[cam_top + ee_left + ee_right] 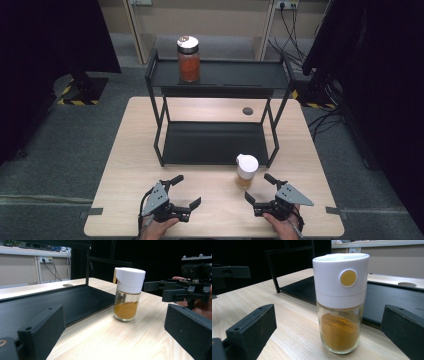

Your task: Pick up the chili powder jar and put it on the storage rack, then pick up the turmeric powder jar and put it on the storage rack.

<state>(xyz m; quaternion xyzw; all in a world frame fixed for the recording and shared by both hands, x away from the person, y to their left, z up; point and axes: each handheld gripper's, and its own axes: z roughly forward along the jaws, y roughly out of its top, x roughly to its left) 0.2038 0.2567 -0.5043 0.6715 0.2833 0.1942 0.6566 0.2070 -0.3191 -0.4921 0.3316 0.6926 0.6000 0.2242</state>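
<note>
A small glass spice jar (246, 171) with a white cap and yellow powder stands upright on the wooden table (130, 165), just in front of the black rack's right front leg. My right gripper (259, 187) is open close beside it. In the right gripper view the spice jar (340, 302) stands just ahead of the two spread fingers (249, 330). My left gripper (186, 190) is open and holds nothing, left of the spice jar (127, 295). A bigger jar (188, 60) of red-orange contents sits on the rack's top shelf.
The black two-tier metal rack (217, 142) takes up the middle of the table; its lower shelf is bare. The right gripper (185, 290) shows across from the left one. A round cable hole (247, 111) lies behind the rack. Dark stands and cables flank the table.
</note>
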